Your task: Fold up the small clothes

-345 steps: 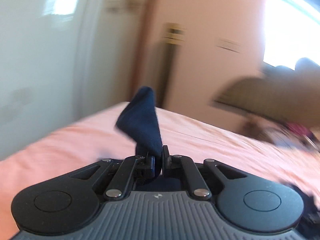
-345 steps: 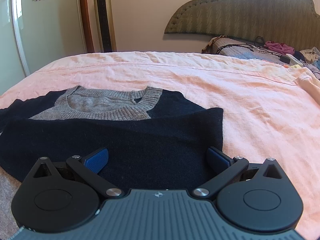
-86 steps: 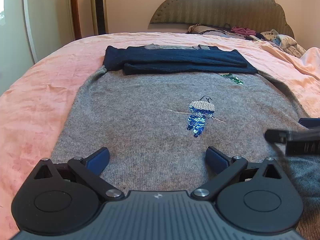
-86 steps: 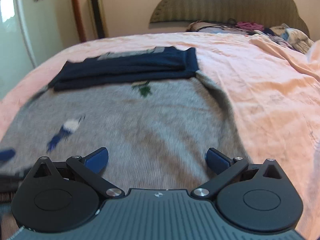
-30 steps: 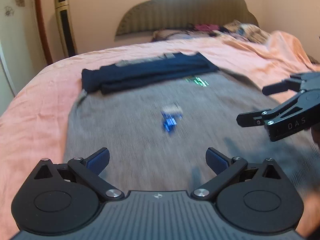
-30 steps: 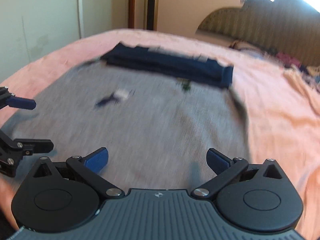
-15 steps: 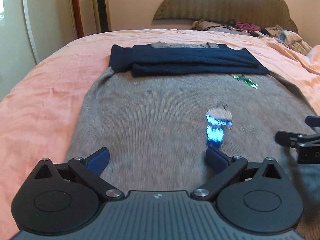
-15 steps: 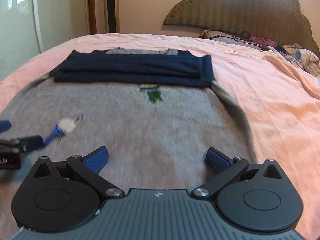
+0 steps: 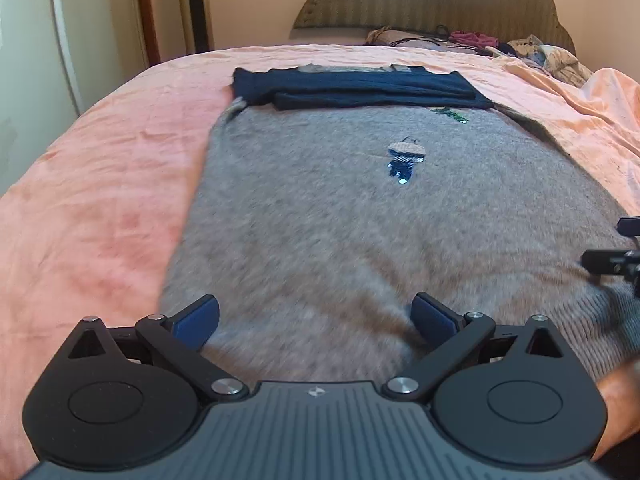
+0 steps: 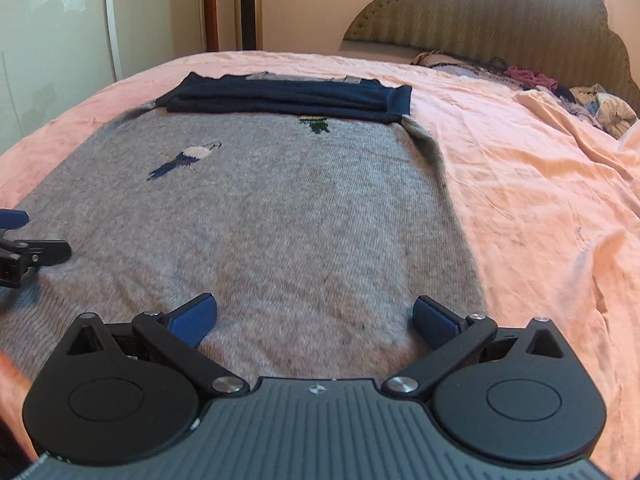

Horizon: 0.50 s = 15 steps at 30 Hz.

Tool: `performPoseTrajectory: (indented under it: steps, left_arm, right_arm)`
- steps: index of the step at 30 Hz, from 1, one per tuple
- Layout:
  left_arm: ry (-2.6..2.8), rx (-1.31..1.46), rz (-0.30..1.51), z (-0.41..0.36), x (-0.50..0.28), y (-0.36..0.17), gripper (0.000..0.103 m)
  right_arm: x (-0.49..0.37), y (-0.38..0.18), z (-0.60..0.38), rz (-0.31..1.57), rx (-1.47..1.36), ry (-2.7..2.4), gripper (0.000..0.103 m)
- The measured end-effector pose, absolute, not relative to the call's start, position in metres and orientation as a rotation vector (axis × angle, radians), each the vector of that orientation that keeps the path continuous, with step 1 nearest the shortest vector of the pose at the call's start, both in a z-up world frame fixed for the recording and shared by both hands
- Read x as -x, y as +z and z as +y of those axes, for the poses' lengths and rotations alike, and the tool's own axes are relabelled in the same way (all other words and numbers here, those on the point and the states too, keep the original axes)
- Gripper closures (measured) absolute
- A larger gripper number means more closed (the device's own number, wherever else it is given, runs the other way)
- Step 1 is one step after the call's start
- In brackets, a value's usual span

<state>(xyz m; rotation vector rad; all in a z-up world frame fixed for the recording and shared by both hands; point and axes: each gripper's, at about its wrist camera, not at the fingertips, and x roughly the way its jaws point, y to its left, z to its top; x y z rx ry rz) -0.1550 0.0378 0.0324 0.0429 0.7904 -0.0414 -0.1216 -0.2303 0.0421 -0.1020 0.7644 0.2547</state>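
A grey knit sweater point(image 9: 360, 216) with a blue bird motif point(image 9: 405, 160) lies flat on the pink bed; it also shows in the right wrist view point(image 10: 260, 216). Its navy sleeves point(image 9: 360, 88) are folded across the far end, also seen from the right wrist point(image 10: 288, 98). My left gripper point(image 9: 316, 318) is open and empty above the sweater's near left hem. My right gripper point(image 10: 314, 316) is open and empty above the near right hem. Each gripper's fingers show at the edge of the other's view.
The pink bedsheet point(image 9: 104, 200) surrounds the sweater and bunches into folds at the right point(image 10: 560, 200). A padded headboard point(image 9: 432, 4) and a heap of clothes point(image 9: 540, 56) are at the far end. A tall tower fan point(image 9: 194, 8) stands by the wall.
Both grippers have steadied and come down closer over the sweater's near hem, both still open. The sweater has not moved.
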Motion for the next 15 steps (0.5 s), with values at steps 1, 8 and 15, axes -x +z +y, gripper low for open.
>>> performPoseTrajectory:
  steps: [1, 8, 15]
  left_arm:
    - [-0.039, -0.02, 0.796, 0.045, 0.161, 0.035, 0.0]
    - [-0.058, 0.355, 0.859, 0.113, 0.182, 0.042, 0.0]
    - [-0.38, 0.97, 0.923, 0.16, 0.171, 0.017, 0.0]
  right_arm:
    - [0.122, 0.046, -0.234, 0.783, 0.09, 0.262, 0.0]
    - [0.121, 0.064, -0.323, 0.892, -0.299, 0.252, 0.0]
    - [0.119, 0.047, -0.38, 1.139, -0.702, 0.464, 0.0]
